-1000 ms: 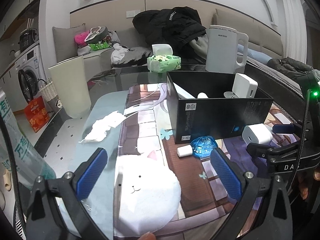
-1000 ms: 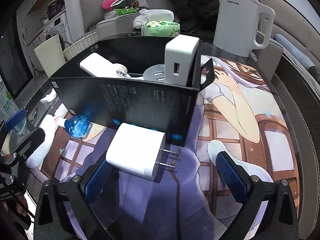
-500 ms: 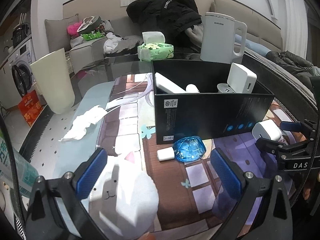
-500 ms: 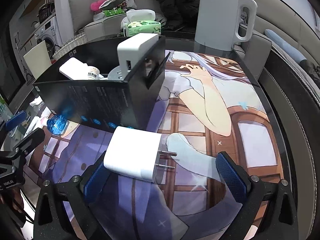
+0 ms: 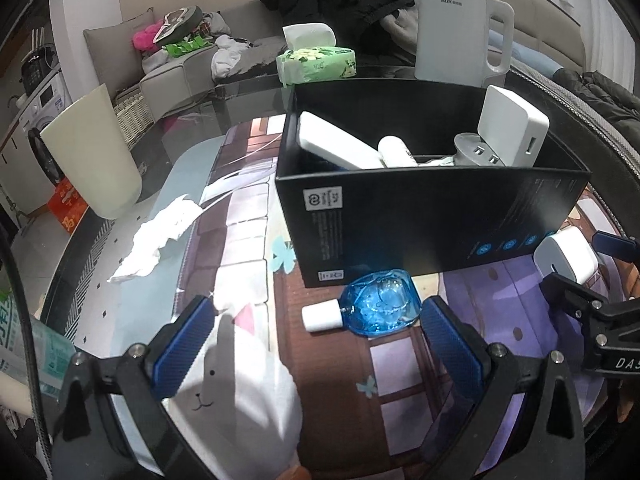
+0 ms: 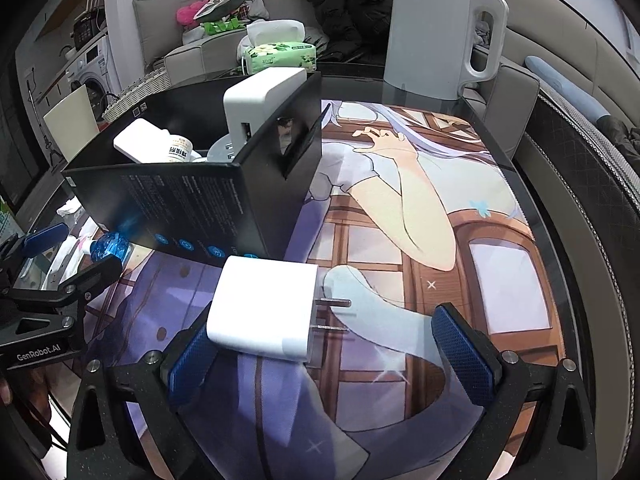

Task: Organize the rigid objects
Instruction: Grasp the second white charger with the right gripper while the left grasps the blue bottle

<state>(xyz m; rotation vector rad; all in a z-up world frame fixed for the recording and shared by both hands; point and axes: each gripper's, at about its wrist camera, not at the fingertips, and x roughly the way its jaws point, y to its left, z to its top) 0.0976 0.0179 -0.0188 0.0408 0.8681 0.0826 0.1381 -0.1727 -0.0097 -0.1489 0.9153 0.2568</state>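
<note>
A black open box (image 5: 432, 216) (image 6: 192, 204) stands on the printed mat and holds a white power bank (image 5: 336, 146), a small white bottle (image 5: 394, 152), a grey hub and a white adapter (image 5: 512, 126). A blue bottle with a white cap (image 5: 372, 304) lies on the mat in front of the box, just ahead of my open left gripper (image 5: 316, 344). A white wall charger (image 6: 266, 312) with two prongs lies between the fingers of my open right gripper (image 6: 328, 352), against the left finger. The charger also shows in the left wrist view (image 5: 566, 256).
A white kettle (image 6: 436, 28) and a green tissue pack (image 5: 316, 64) stand behind the box. A cream bin (image 5: 92, 152) and a crumpled tissue (image 5: 156, 236) are at the left. A white plush (image 5: 236, 392) lies under my left gripper. The table edge curves at the right.
My left gripper moved right and forward toward the blue bottle. My right gripper swung right around the box corner; the charger stays between its fingers.
</note>
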